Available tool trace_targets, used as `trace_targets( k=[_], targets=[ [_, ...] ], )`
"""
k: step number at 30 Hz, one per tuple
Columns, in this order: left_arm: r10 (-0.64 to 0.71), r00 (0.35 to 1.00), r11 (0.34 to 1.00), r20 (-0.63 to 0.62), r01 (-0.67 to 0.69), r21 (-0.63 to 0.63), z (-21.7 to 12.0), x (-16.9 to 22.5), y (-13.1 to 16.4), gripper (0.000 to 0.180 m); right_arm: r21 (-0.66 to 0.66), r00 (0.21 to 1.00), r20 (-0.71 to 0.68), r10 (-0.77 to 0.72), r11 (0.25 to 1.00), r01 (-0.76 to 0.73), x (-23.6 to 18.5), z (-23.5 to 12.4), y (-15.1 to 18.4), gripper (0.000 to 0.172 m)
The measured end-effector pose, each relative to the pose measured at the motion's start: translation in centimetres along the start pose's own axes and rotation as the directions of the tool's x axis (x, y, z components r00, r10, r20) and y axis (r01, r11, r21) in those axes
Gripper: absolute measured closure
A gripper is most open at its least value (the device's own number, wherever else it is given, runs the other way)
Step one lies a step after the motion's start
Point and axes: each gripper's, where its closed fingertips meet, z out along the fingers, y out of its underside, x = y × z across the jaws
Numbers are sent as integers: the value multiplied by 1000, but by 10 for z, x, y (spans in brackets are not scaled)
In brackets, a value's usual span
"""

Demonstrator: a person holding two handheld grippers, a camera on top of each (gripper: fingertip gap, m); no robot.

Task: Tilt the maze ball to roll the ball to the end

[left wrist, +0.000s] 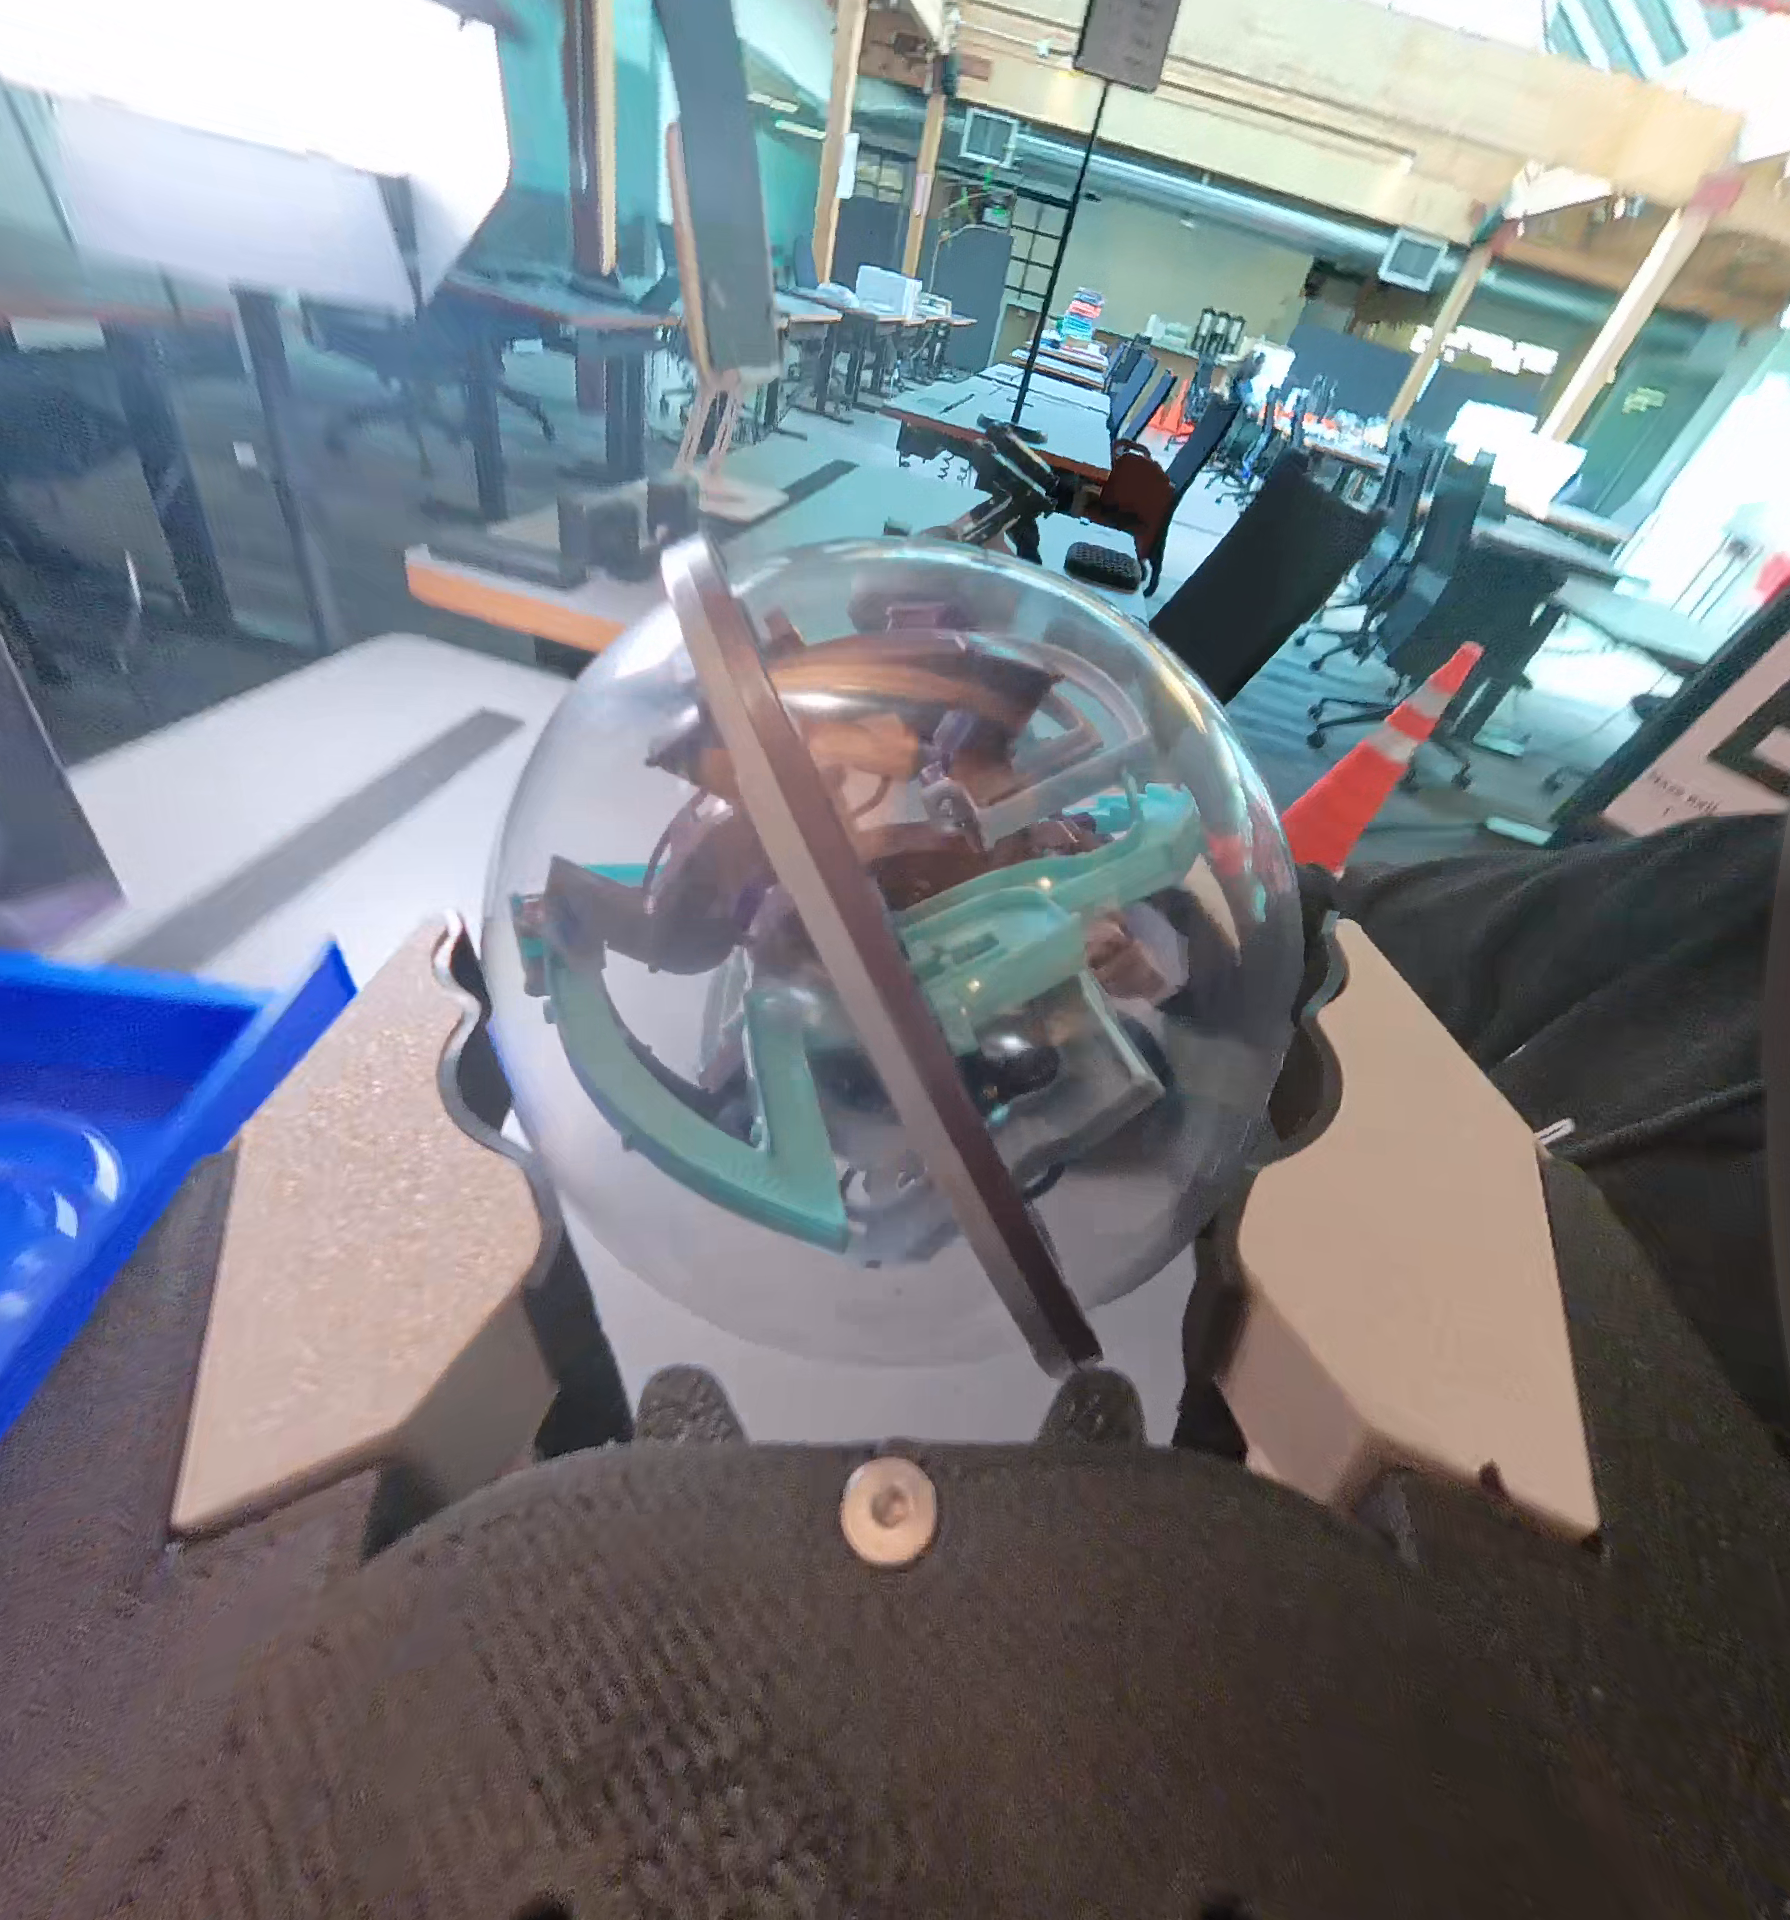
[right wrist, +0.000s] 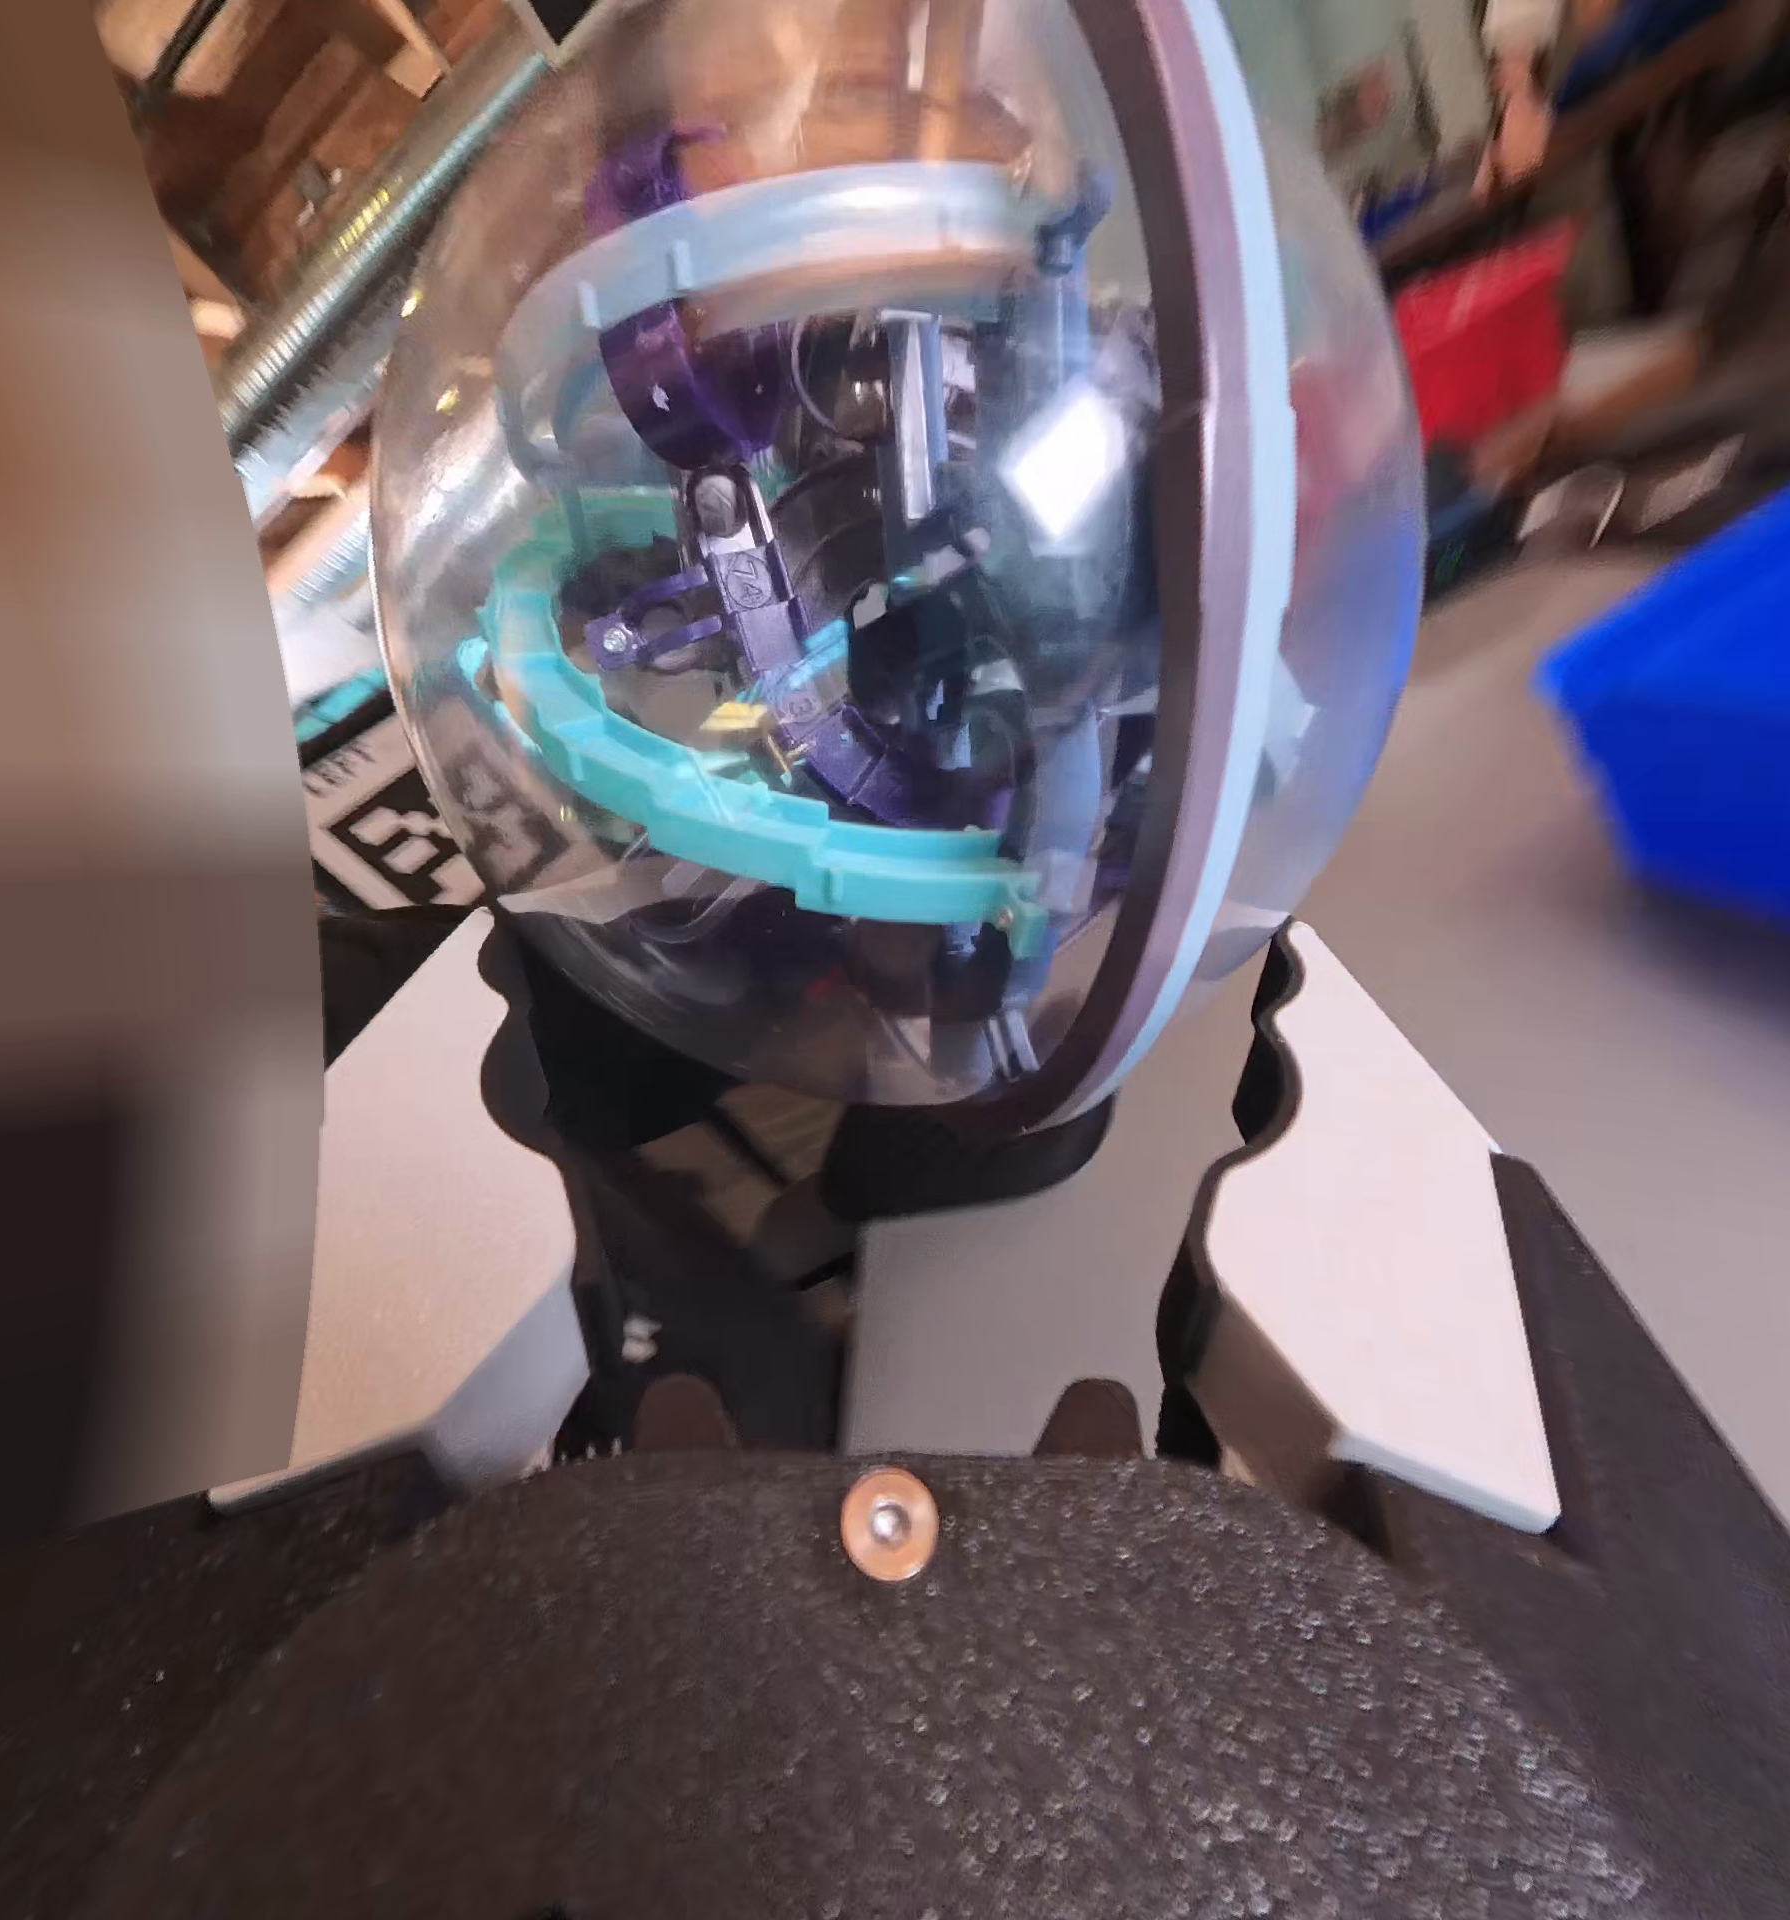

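If I tip too sharply, I judge the small steel ball (left wrist: pixel 1016 1060) could drop off its teal track (left wrist: pixel 1036 914), and the smooth shell could slip. My left tool (left wrist: pixel 891 997) is clamped on the clear maze ball (left wrist: pixel 891 935), lifted off the white tabletop (left wrist: pixel 278 790), fingers (left wrist: pixel 371 1143) against both sides. My right tool (right wrist: pixel 891 997) cradles the maze ball's underside; whether it presses, I cannot tell.

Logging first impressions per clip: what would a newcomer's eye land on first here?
The clear maze ball fills the centre of both wrist views, with teal and purple tracks inside and a dark seam ring around it, gripped between the left gripper's fingers. A blue bin sits at lower left, and an orange cone behind right.
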Motion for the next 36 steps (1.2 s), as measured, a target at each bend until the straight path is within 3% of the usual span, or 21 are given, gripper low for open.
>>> trace_targets(
  k=[4,10,12,15,16,20,26,31,36],
  targets=[
    [-230,973,973,9,230,-24,7,-16,49,32,-29,984,-20,174,984,-175,22,-5,38,35],
    [-504,863,864,-31,503,-36,18,-23,127,35,-168,963,-141,229,953,-251,49,-15,106,30],
    [-558,829,829,-23,557,-47,19,-25,143,44,-210,960,-197,201,948,-241,56,-17,119,30],
    [-608,793,794,-25,607,-37,20,-28,150,72,-253,958,-249,141,945,-205,63,-24,124,27],
    [-619,785,785,-23,618,-42,21,-28,151,72,-255,958,-258,127,947,-194,62,-27,123,28],
    [-527,850,849,-16,526,-48,26,-26,149,67,-229,944,-325,62,963,-142,68,-38,109,32],
    [-269,956,963,-114,267,-34,20,-9,147,45,-152,933,-327,148,966,-207,77,-48,101,40],
    [-219,973,974,-71,215,-64,21,-12,163,44,-150,936,-316,153,966,-209,78,-45,99,42],
    [-211,976,977,-53,208,-46,15,-17,161,47,-167,938,-337,78,976,-141,78,-49,92,47]
  ],
)
